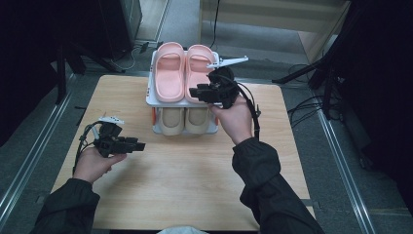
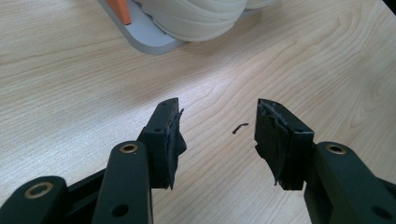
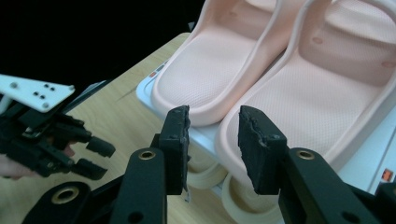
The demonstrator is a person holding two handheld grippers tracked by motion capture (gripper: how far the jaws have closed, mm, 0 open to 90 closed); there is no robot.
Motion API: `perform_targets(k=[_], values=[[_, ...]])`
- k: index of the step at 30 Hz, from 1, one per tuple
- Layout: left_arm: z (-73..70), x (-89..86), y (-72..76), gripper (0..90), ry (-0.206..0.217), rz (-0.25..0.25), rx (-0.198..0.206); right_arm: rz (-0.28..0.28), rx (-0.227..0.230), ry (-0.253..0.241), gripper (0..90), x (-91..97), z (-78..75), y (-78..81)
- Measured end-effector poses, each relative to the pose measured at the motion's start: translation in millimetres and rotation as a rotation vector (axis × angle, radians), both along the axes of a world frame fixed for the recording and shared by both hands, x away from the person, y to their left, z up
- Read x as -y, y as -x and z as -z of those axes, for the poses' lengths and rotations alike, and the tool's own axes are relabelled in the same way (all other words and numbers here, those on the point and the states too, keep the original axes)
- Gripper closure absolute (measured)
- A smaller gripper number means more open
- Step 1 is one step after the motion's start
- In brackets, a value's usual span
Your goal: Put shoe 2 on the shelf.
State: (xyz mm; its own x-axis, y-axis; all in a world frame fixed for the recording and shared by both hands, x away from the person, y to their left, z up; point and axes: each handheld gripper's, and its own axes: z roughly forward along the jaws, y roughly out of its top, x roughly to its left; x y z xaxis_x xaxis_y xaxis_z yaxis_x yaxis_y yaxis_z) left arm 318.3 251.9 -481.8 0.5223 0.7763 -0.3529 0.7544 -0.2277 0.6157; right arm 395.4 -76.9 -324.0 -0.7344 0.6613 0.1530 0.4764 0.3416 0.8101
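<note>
Left gripper (image 2: 217,135): jaws wide, empty, over the table (image 1: 185,185).
Right gripper (image 3: 212,140): jaws narrowly parted, empty, at the pink slippers (image 1: 178,73) on the rack (image 1: 151,100).
Room: dark floor.

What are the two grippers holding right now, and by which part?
Nothing is held. The left gripper is open over bare table; the right gripper is open at the heel edge of the right pink slipper, not yet clamping it.
</note>
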Motion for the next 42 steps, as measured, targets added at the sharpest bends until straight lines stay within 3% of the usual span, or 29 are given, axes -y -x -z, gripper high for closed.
perform_targets(k=[11, 18, 27, 31, 42], values=[[0.8, 1.5, 0.3, 50.0, -0.004, 0.001, 0.002, -0.118, 0.023, -0.038, 62.9, 24.5, 22.8, 24.7], [0.9, 2.1, 0.9, 49.8, -0.006, 0.008, 0.002, -0.168, 0.031, -0.010, 60.9, 36.5, 40.2, 40.0], [1.4, 3.9, 2.0, 49.2, 0.000, 0.011, 0.005, -0.192, 0.002, 0.021, 58.8, 46.2, 73.6, 54.2], [1.9, 4.9, 2.9, 48.9, -0.003, 0.018, 0.008, -0.204, 0.011, 0.030, 57.7, 50.5, 87.8, 58.0], [1.5, 8.0, 6.7, 47.8, -0.001, 0.030, 0.019, -0.201, -0.013, 0.058, 54.0, 68.1, 120.3, 65.7]])
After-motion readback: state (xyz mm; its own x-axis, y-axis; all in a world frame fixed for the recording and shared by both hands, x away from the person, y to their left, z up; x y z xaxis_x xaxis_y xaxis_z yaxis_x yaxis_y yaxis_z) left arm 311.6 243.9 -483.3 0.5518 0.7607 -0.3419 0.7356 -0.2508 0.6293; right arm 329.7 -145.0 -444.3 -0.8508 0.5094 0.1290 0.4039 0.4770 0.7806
